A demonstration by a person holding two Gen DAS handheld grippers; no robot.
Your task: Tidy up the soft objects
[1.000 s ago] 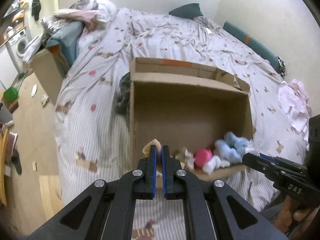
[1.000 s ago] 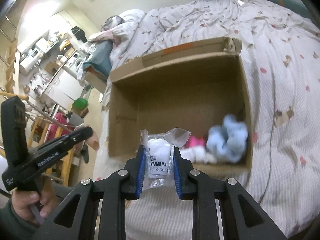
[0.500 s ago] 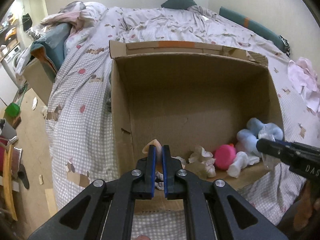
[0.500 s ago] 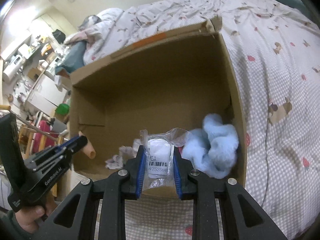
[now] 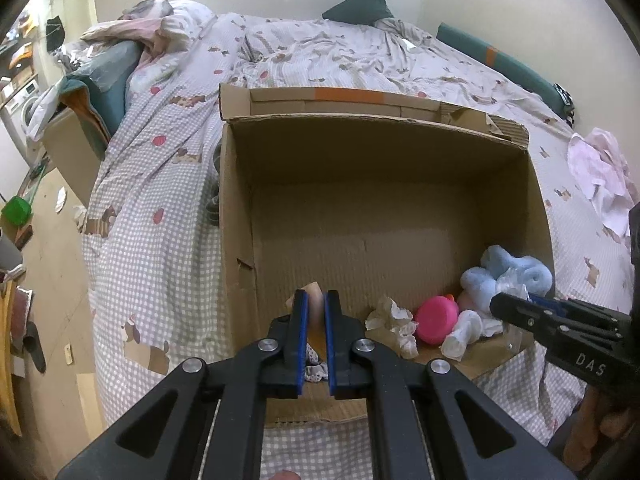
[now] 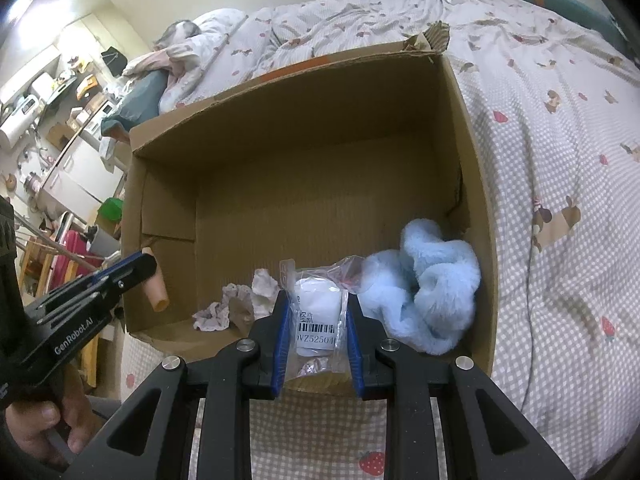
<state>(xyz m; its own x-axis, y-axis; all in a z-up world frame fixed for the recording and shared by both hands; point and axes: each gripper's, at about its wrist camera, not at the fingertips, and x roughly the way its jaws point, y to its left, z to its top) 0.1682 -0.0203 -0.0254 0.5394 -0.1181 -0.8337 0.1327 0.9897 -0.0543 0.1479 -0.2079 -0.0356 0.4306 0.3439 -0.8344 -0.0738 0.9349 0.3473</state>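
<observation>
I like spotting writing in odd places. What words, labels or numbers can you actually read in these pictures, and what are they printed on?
"DAS", the rest cut off: on the side of the right gripper, seen from the left wrist camera.
"GenRobot.AI": on the side of the left gripper, seen from the right wrist camera.
"VZ52504", partly hidden, under a barcode: on the label of the clear plastic packet held in the right gripper.
Characters above the barcode: too small to read.

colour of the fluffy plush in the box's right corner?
Light blue plush; clearest in right wrist view.
</observation>
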